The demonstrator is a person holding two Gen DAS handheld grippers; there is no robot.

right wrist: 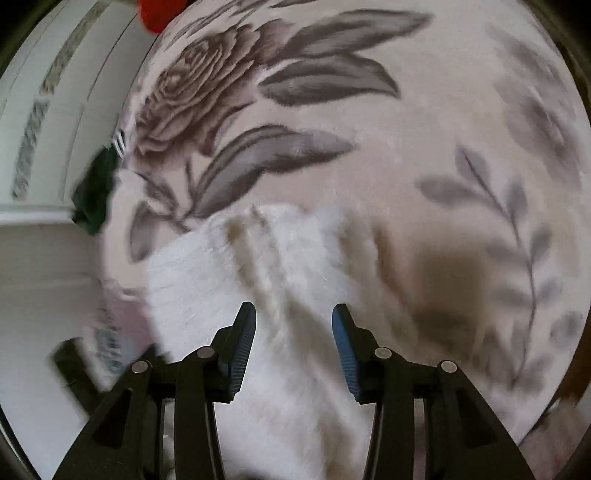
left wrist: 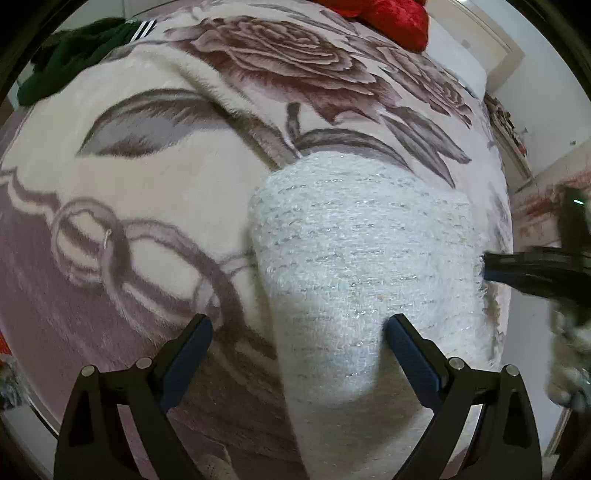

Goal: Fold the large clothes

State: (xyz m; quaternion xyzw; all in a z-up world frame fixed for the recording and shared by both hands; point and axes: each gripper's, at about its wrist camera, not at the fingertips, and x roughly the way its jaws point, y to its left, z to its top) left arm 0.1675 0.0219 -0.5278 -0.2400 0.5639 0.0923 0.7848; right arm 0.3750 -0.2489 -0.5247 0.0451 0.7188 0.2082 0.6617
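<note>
A white fuzzy knit garment (left wrist: 362, 251) with thin glittery stripes lies folded on a bed covered by a cream blanket (left wrist: 147, 221) with a brown rose print. My left gripper (left wrist: 299, 332) hovers over the garment's near left part, jaws wide open, nothing between the pads. My right gripper (left wrist: 487, 267) comes in from the right, its tip at the garment's fringed right edge. In the blurred right wrist view, the right gripper (right wrist: 293, 332) has its blue pads apart above the white garment (right wrist: 229, 266), and no pad is seen pressing on the fabric.
A dark green garment with white stripes (left wrist: 81, 48) lies at the blanket's far left corner, and a red cushion (left wrist: 391, 18) at the head of the bed. The bed's edge drops to the floor on the right. White panelled furniture (right wrist: 44, 110) stands beyond the bed.
</note>
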